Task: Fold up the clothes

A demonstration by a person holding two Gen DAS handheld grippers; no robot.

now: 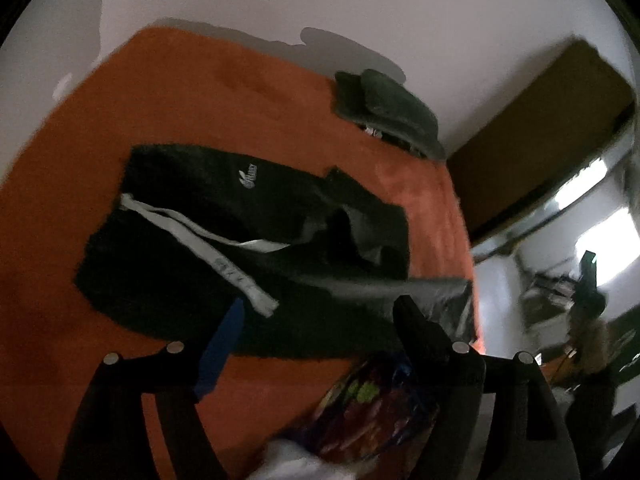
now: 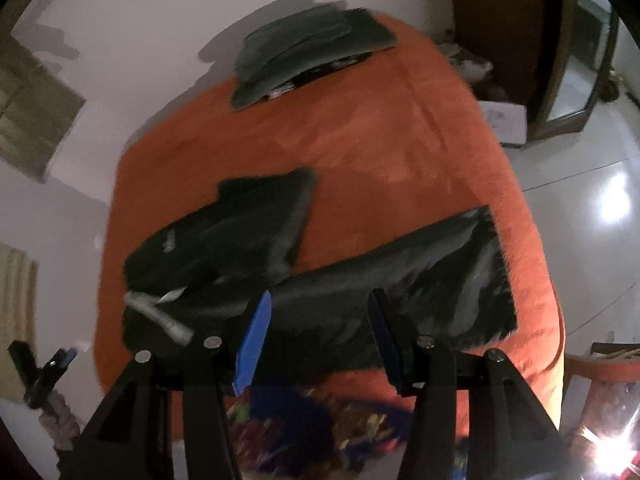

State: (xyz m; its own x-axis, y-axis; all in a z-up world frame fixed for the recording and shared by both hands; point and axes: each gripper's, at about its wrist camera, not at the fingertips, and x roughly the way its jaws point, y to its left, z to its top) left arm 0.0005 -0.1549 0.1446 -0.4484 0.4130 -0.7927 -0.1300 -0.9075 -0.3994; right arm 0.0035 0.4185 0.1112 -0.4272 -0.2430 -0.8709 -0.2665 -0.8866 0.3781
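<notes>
Black trousers (image 1: 224,248) with a white drawstring (image 1: 224,240) and a small white logo lie spread on the orange blanket (image 1: 120,128). One leg is bent back across the other. My left gripper (image 1: 320,320) hovers open above the near edge of the trousers, holding nothing. In the right wrist view the same black trousers (image 2: 360,288) stretch from the waist at the left to a leg end at the right. My right gripper (image 2: 320,316) hangs open just above the near leg, with nothing between its blue fingers (image 2: 252,344).
A folded dark green pile (image 1: 388,108) sits at the far edge of the bed, seen also as a green pile (image 2: 308,48). A colourful patterned cloth (image 2: 312,424) lies at the near edge. Shiny tiled floor (image 2: 592,184) and a wooden door (image 1: 536,128) lie to the right.
</notes>
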